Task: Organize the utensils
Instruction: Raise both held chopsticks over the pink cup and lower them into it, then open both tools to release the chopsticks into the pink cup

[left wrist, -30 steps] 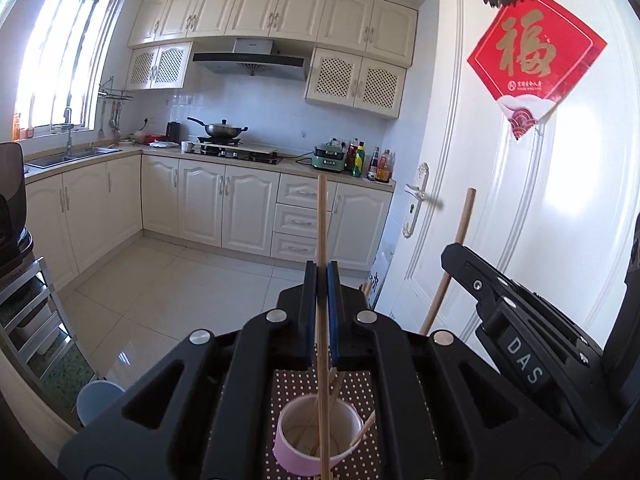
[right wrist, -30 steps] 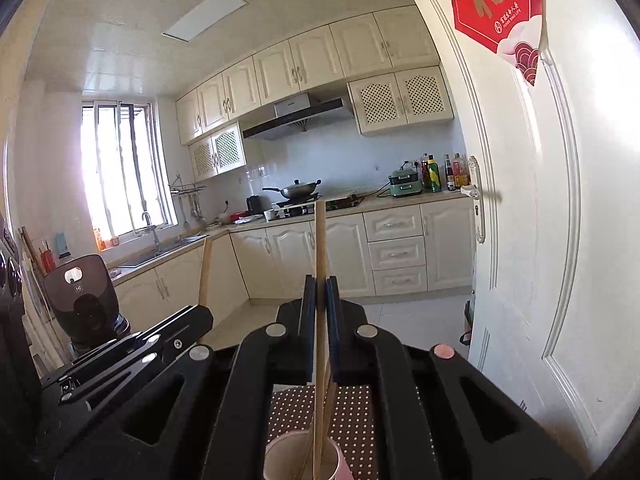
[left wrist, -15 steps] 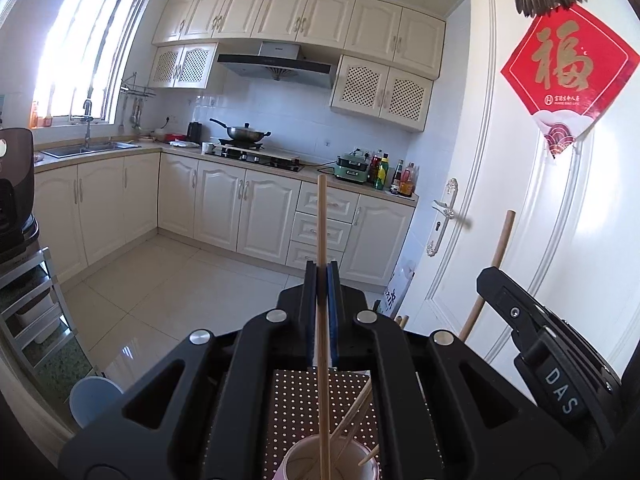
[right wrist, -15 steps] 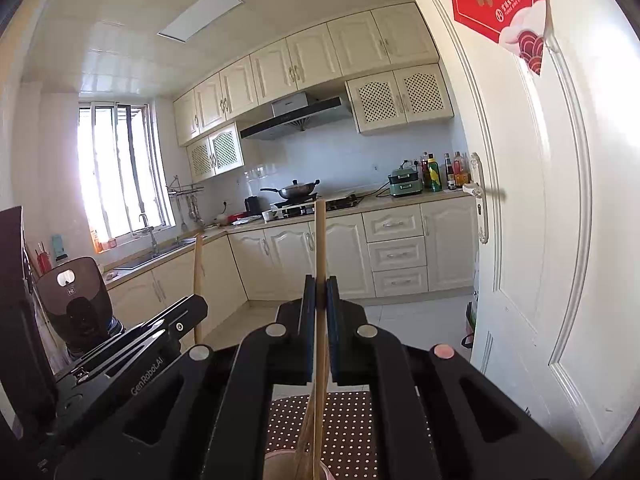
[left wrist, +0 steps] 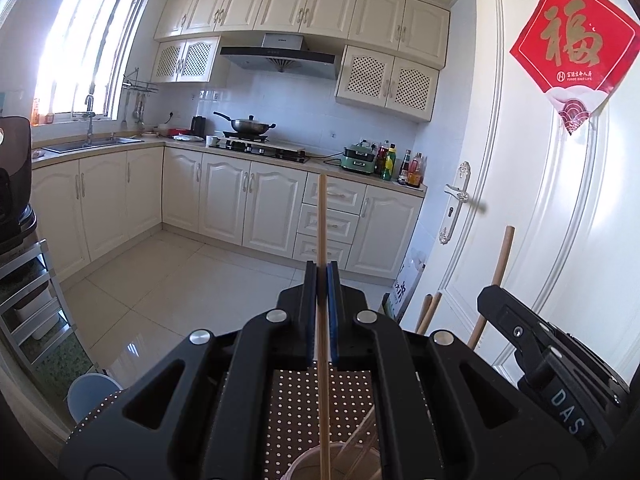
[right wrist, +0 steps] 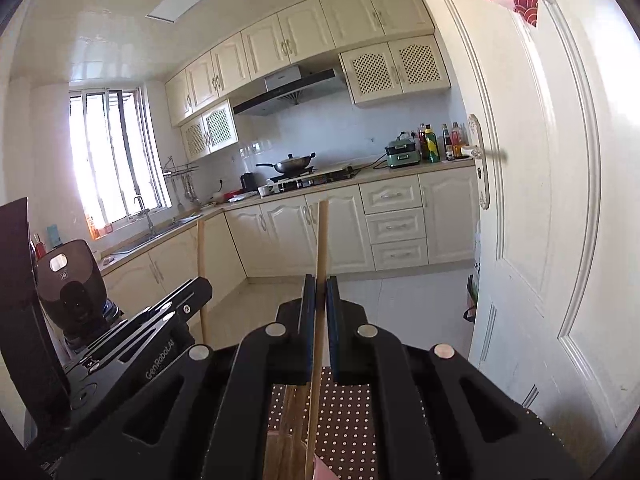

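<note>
While both views look out over a cream-cabinet kitchen, we note each gripper pinching one utensil.

Left wrist view: left gripper (left wrist: 322,276), black w/ blue pads, sits centre-low in frame, jaws pressed together on a long pale wooden chopstick (left wrist: 322,240). Stick stands near upright, upper end reaching over the drawer fronts mid-frame, lower end running down past the pads into a pale pink round cup (left wrist: 304,466) at bottom centre. Cup rim only partly seen; more thin sticks lean inside it, count unclear. Cup sits on a brown cloth w/ white polka dots (left wrist: 292,400). At right edge of this frame we see the right gripper (left wrist: 496,300) from the side, its own wooden stick (left wrist: 498,272) slanting up in front of the white panelled door (left wrist: 540,200). Two more rounded wooden tips (left wrist: 430,308) poke up just left of it, lower right of centre.

Right wrist view: right gripper (right wrist: 320,292) centre-low, pads closed on its wooden stick (right wrist: 322,264), slightly tilted, lower end going down toward the pink cup (right wrist: 322,470), of which only a sliver shows at bottom centre. Whether tip touches cup inside: can't tell. Dotted cloth (right wrist: 352,408) under it. Left gripper (right wrist: 198,292) appears at lower left, side-on, w/ its chopstick (right wrist: 201,264) rising upright above it.

Bkgd: wok on the hob (left wrist: 246,124) upper centre; red diamond-shaped paper decoration (left wrist: 572,54) on door, upper right.
</note>
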